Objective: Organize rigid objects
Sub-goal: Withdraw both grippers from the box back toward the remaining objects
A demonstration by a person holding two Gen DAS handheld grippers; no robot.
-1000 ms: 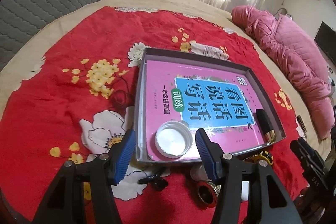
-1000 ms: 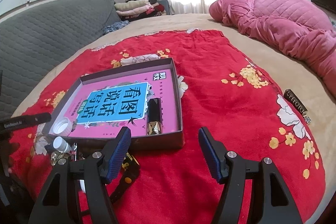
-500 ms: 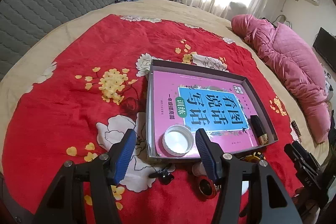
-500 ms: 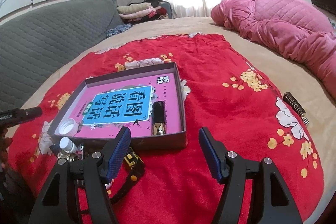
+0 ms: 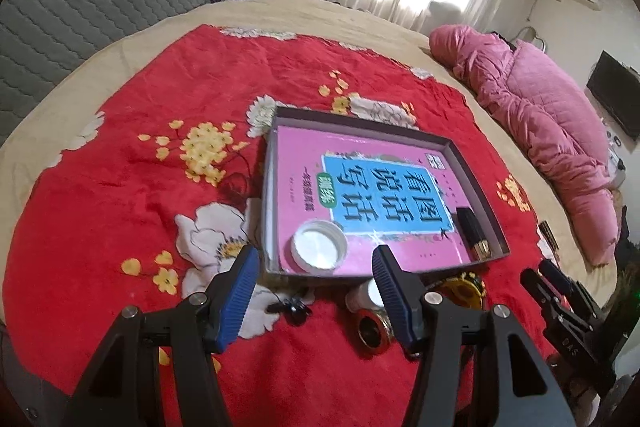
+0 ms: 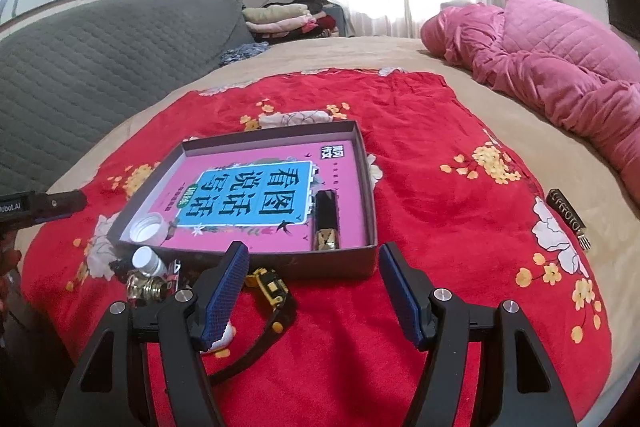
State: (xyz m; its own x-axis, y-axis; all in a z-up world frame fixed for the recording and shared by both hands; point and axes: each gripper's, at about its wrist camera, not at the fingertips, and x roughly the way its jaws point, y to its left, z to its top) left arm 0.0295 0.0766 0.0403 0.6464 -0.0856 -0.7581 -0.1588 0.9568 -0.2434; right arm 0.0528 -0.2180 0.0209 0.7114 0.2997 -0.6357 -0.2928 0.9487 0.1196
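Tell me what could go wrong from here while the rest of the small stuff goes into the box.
The leftover pieces sit crowded against the box's near wall: the small white bottle, the yellow watch and a round metal piece. Reaching for one may knock its neighbours. The soft red blanket could let the bottle tip or roll. The white cap lies loose in the box and may slide if the box is bumped.

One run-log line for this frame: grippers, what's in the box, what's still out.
left gripper: open, empty | right gripper: open, empty | box: pink book, white cap, black tube | outside near edge: small bottle, yellow toy
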